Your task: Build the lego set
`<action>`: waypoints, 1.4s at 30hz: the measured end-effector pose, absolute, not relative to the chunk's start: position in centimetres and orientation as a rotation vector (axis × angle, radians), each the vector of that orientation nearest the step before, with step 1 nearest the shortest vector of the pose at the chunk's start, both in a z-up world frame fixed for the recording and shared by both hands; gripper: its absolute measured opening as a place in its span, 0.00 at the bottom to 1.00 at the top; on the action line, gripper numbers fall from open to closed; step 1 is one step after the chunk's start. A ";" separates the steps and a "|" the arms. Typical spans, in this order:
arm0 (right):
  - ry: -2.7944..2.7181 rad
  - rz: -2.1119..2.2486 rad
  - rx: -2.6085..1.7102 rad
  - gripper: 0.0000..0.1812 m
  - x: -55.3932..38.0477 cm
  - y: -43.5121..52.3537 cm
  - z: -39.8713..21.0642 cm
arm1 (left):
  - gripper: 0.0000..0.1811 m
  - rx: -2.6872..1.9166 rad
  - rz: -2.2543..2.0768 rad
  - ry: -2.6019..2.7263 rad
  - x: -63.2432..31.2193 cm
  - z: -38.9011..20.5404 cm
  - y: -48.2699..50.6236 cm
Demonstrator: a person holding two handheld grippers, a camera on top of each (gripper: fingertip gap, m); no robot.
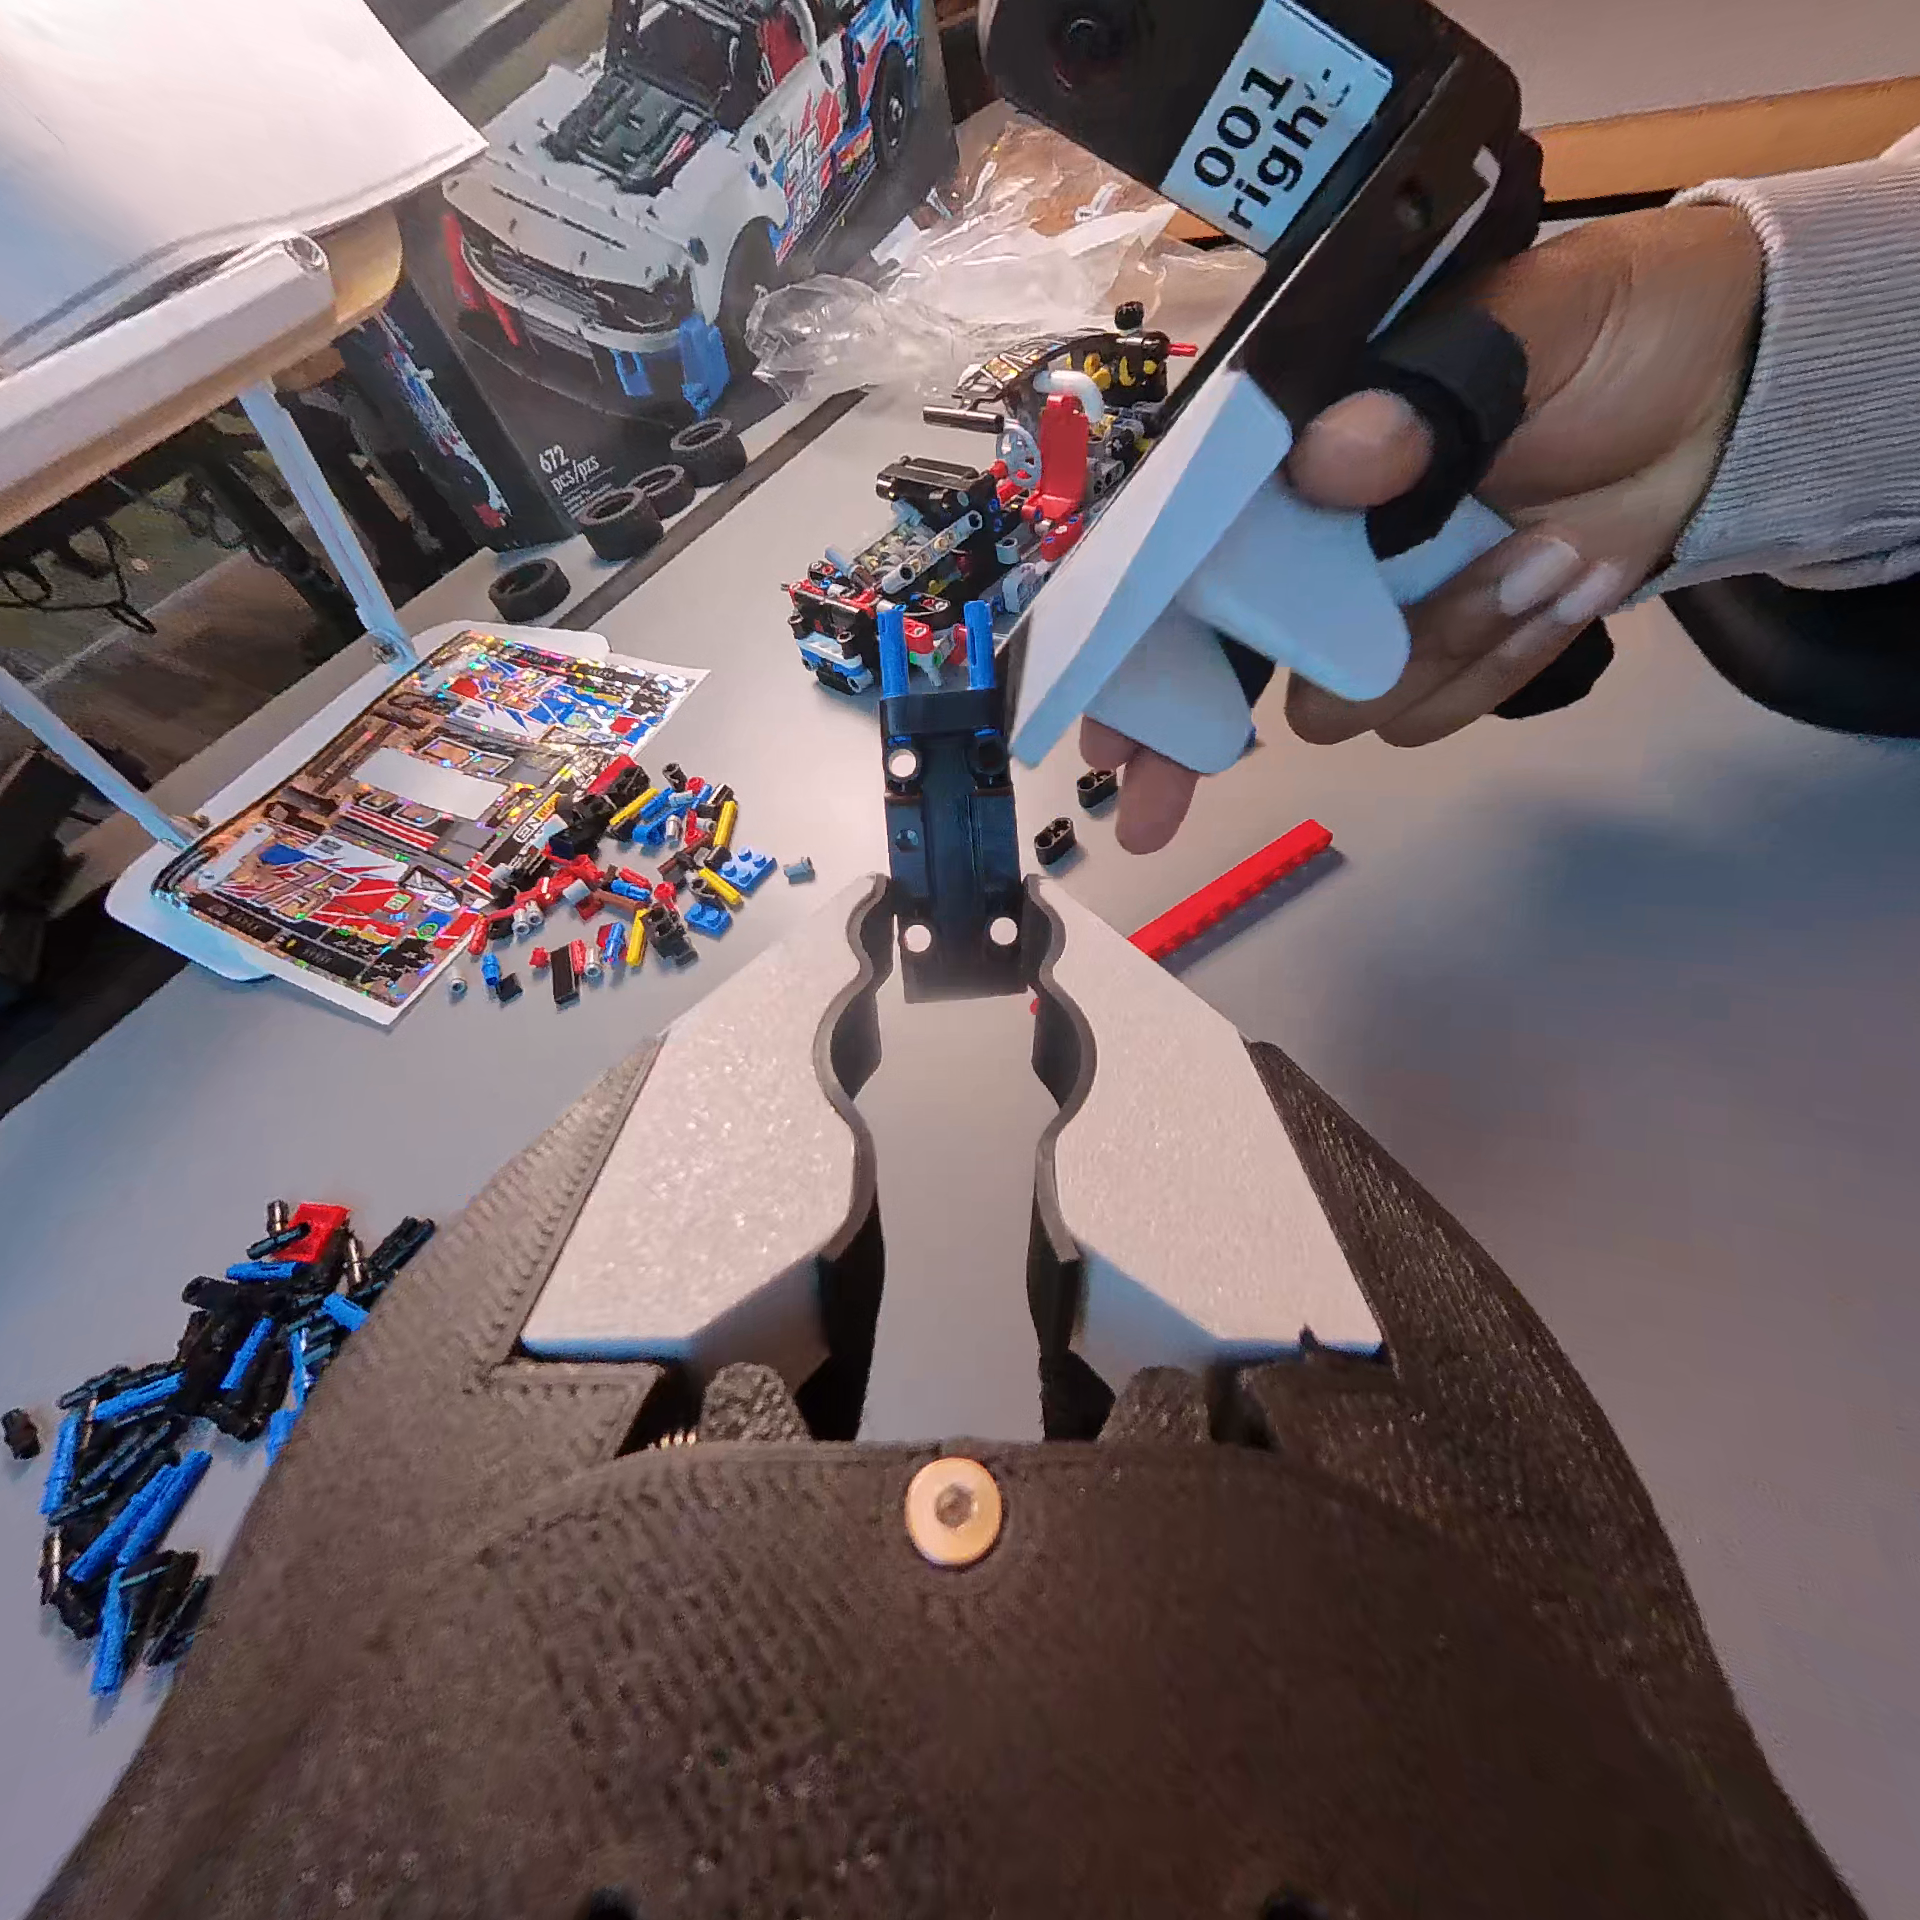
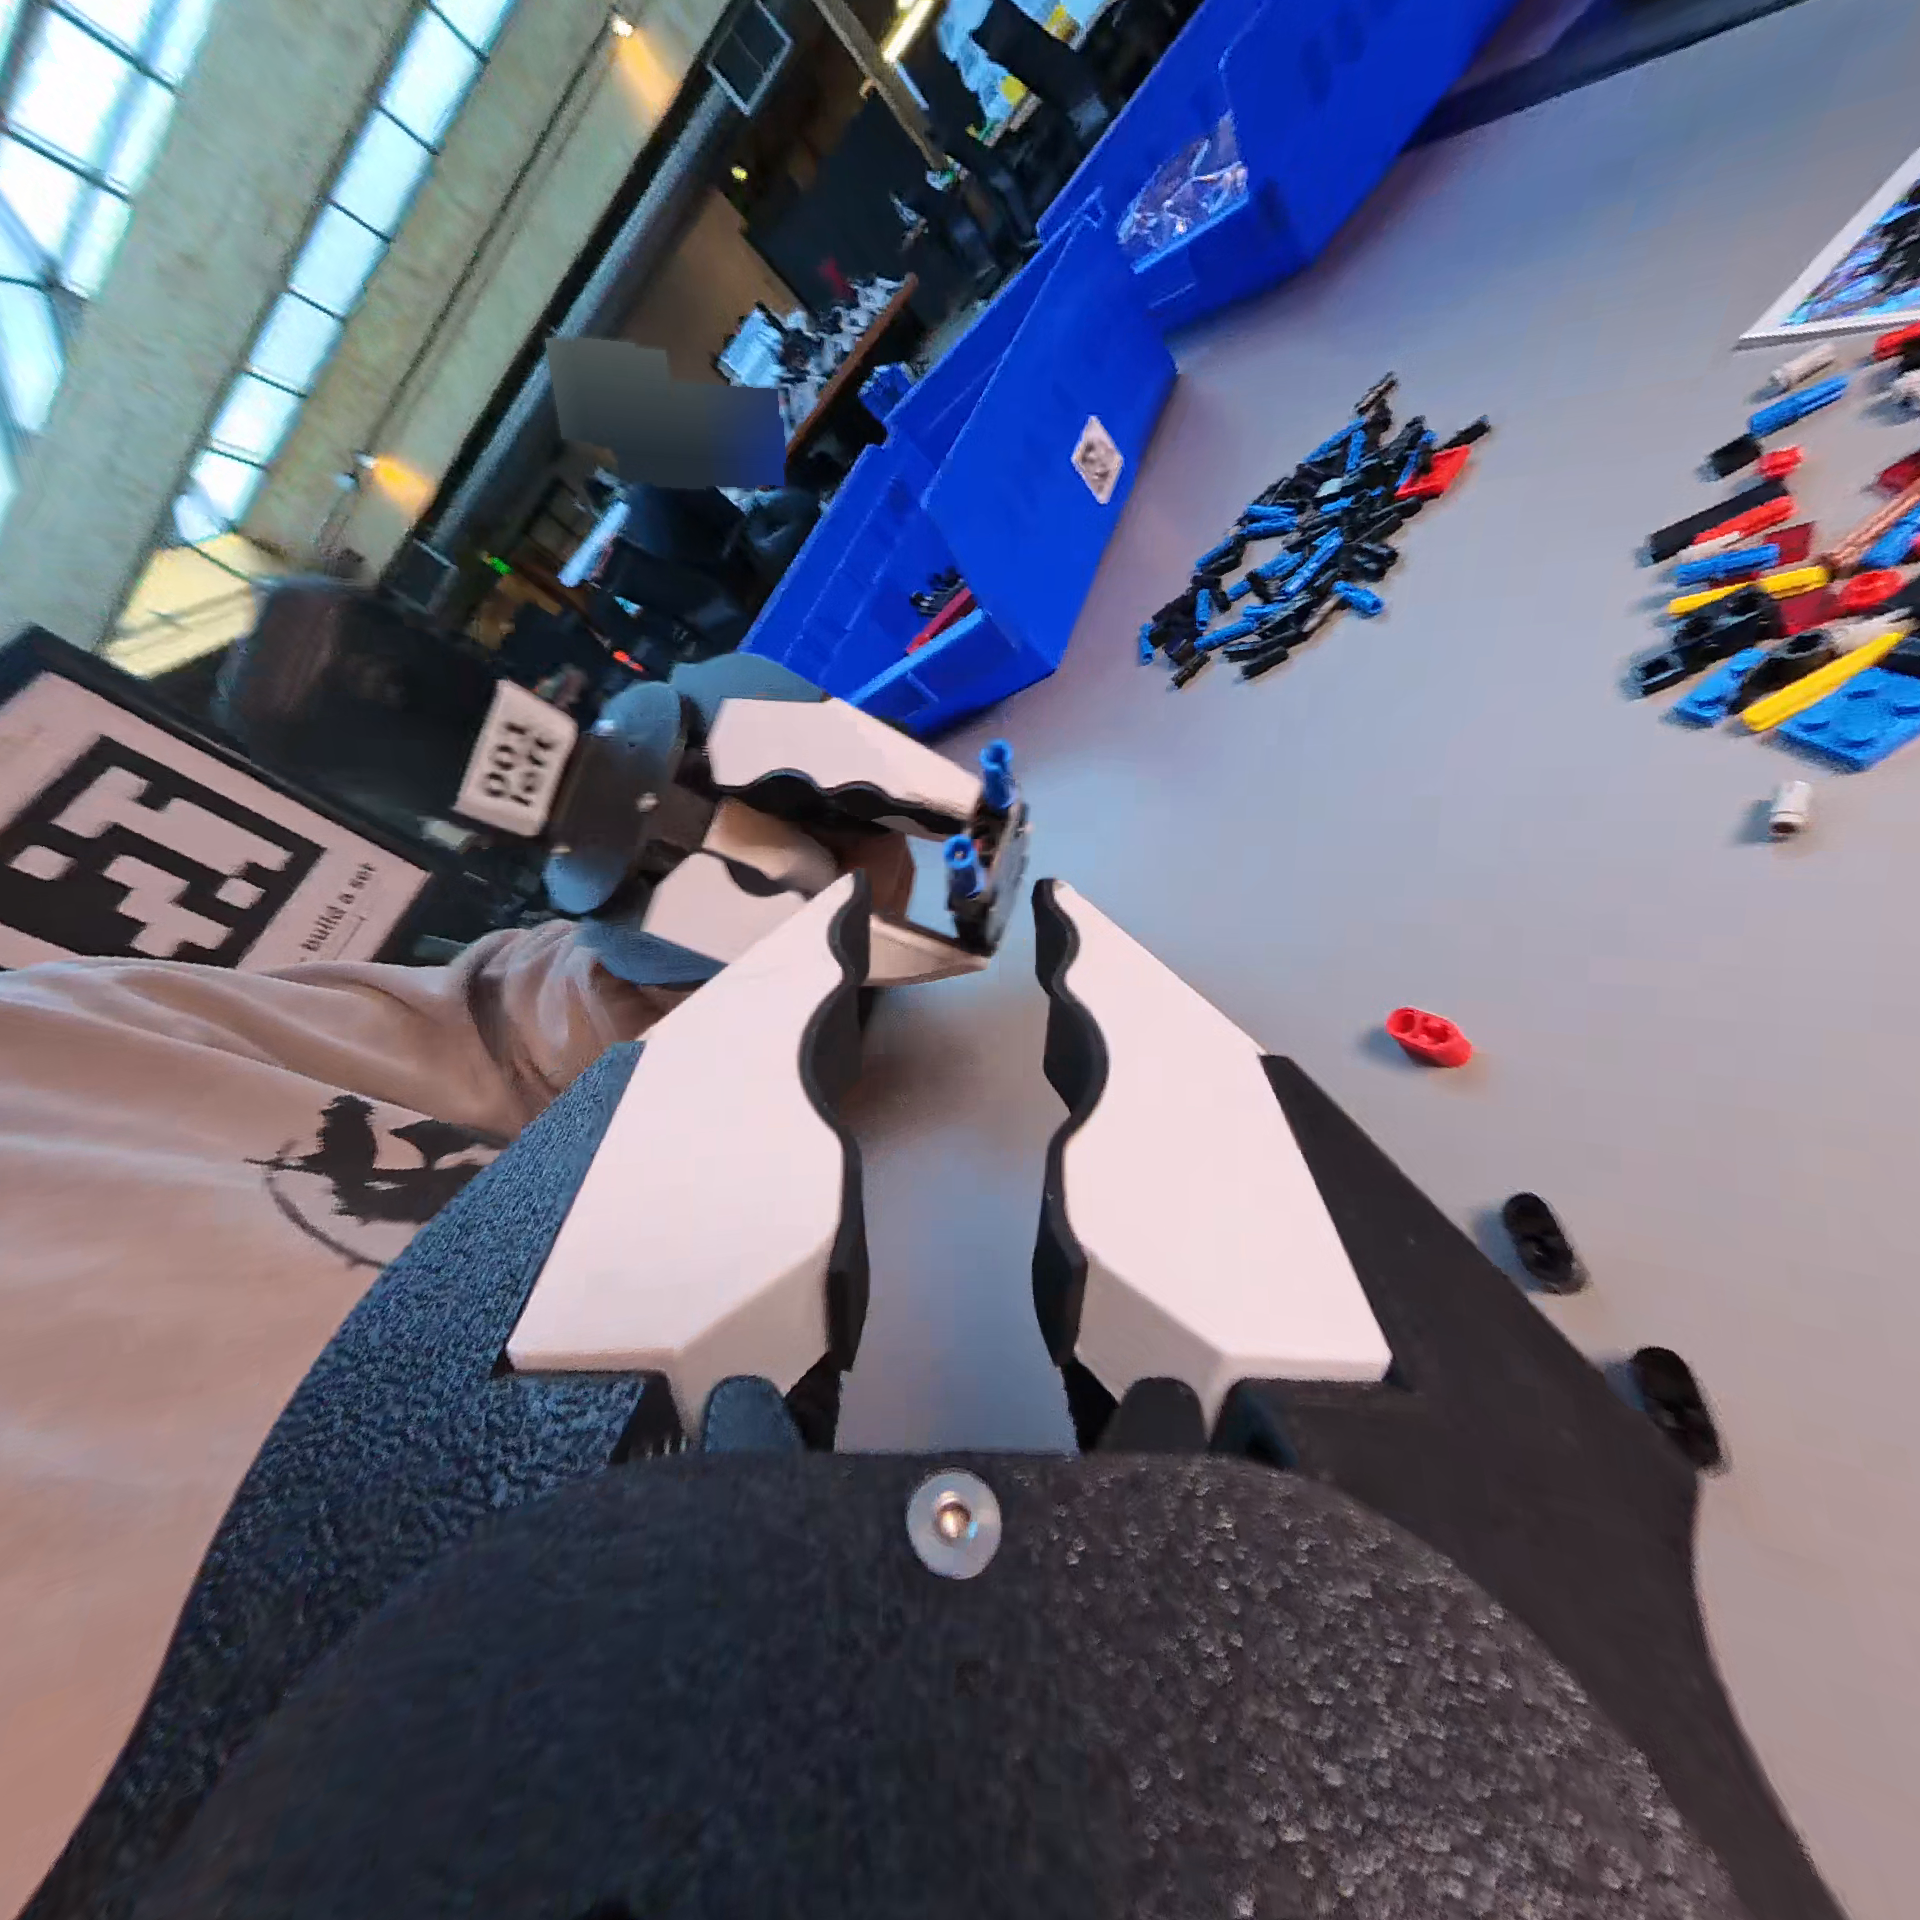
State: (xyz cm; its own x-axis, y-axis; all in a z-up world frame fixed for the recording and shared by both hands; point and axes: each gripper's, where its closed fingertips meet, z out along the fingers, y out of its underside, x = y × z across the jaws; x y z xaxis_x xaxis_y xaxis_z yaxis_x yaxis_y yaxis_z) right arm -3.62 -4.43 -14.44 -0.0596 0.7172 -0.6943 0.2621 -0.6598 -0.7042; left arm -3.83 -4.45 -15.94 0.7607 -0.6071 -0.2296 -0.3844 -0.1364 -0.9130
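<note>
— Grey table (image 1: 1558, 1039), many loose parts; how far is the lego set?
— Half-built car (image 1: 987, 520) stands ahead of the left gripper (image 1: 956, 935), which clamps a black subassembly (image 1: 951, 831). Right gripper (image 2: 945, 904) is parted, empty; bodywork and tyres (image 1: 623, 520) remain

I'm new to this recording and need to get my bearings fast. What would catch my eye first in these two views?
First, the left claw, centre of its view, shut on a black lego piece with two blue pins pointing away. Behind it stands the half-built car chassis, partly hidden by the right claw, which is open and empty. To the left lie the shiny sticker sheet and a heap of coloured small parts on the grey table.
</note>
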 end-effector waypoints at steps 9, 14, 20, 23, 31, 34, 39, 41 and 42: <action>-1.518 1.487 -1.639 0.03 -1.7 -6.3 -14.3 | 0.22 -1.754 -0.947 0.688 -1.2 -15.2 -6.9; -1.716 1.513 -1.530 0.03 -1.8 -9.1 -14.9 | 0.04 -1.759 -1.078 0.828 0.5 -16.0 -9.0; -1.608 1.407 -1.570 0.07 -1.3 -6.5 -14.2 | 0.03 -1.888 -1.036 0.723 -1.1 -17.1 -7.5; -1.721 0.994 -1.706 0.11 0.5 -3.7 -17.2 | 0.03 -2.000 -1.003 0.577 -3.5 -18.5 -5.9; -1.960 0.538 -1.844 0.11 1.0 -4.3 -24.3 | 0.03 -2.043 -0.961 0.519 -4.1 -19.3 -5.6; -1.987 0.480 -1.782 0.03 0.9 -4.3 -24.3 | 0.03 -2.064 -0.985 0.489 -4.2 -19.7 -5.6; -1.818 0.499 -1.615 0.03 0.1 -1.9 -21.4 | 0.03 -2.058 -1.145 0.425 -3.2 -19.4 -6.0; -1.708 0.573 -1.461 0.03 -0.7 -1.3 -17.7 | 0.03 -2.039 -1.222 0.385 -2.7 -19.0 -6.0; -1.704 0.551 -1.403 0.03 -0.9 -1.1 -16.6 | 0.03 -2.034 -1.244 0.372 -2.4 -18.9 -6.0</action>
